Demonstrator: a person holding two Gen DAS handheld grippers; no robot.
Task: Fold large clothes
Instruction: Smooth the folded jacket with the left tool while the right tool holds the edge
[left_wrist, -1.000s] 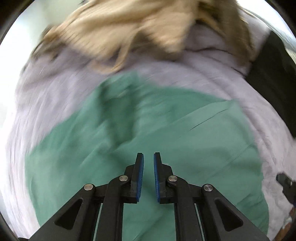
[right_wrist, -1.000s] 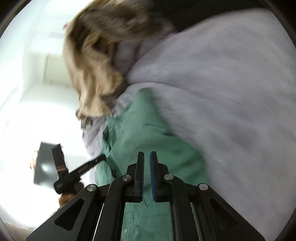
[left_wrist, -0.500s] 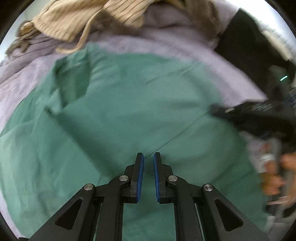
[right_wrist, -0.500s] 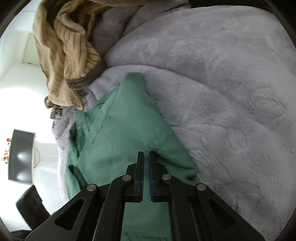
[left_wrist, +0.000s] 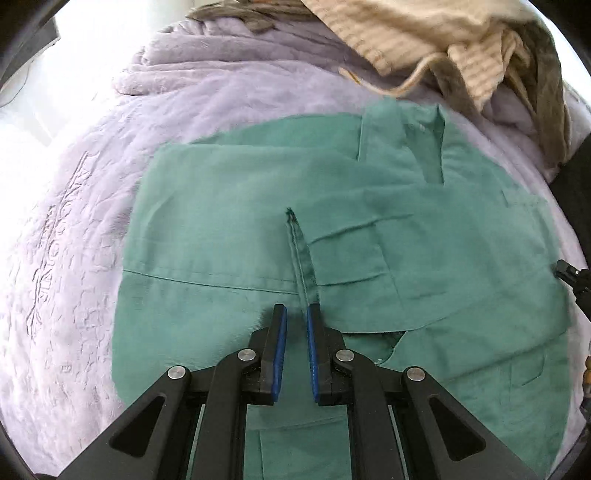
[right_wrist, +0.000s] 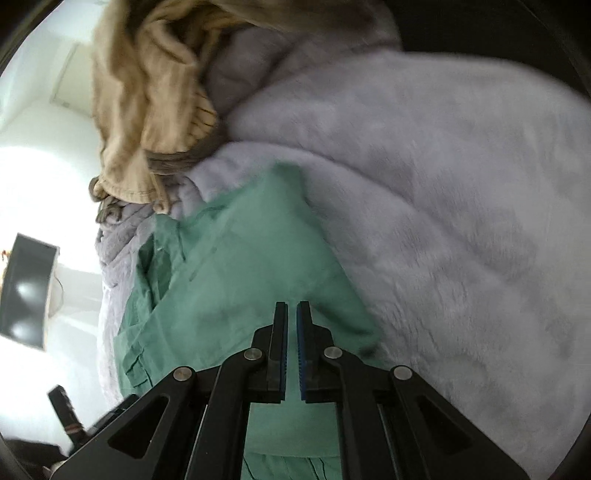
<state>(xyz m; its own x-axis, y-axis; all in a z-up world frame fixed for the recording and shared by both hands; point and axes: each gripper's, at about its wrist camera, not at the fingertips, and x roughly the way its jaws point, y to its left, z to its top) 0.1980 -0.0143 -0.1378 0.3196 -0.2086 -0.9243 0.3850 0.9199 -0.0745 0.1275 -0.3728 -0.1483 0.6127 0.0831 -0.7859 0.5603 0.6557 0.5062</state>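
A green shirt (left_wrist: 369, 229) lies spread and partly folded on a lilac fleece blanket (left_wrist: 74, 240). My left gripper (left_wrist: 294, 314) points down over its middle, where a stitched seam runs toward the fingertips. Its jaws stand almost together with nothing between them. In the right wrist view the same green shirt (right_wrist: 236, 280) lies under my right gripper (right_wrist: 291, 310), near the shirt's right edge. Those jaws are opening a little from nearly shut, and nothing is between the pads. The right gripper's tip (left_wrist: 570, 275) shows at the right rim of the left wrist view.
A tan striped garment (left_wrist: 406, 33) with a grey one is heaped at the blanket's far end, also seen as the tan garment (right_wrist: 147, 92). The lilac blanket (right_wrist: 443, 221) spreads wide to the right. A dark screen (right_wrist: 26, 291) stands off the left side.
The left gripper has swept sideways across the shirt and turned, so the collar now lies at upper right. The right gripper shifted a little along the shirt's edge.
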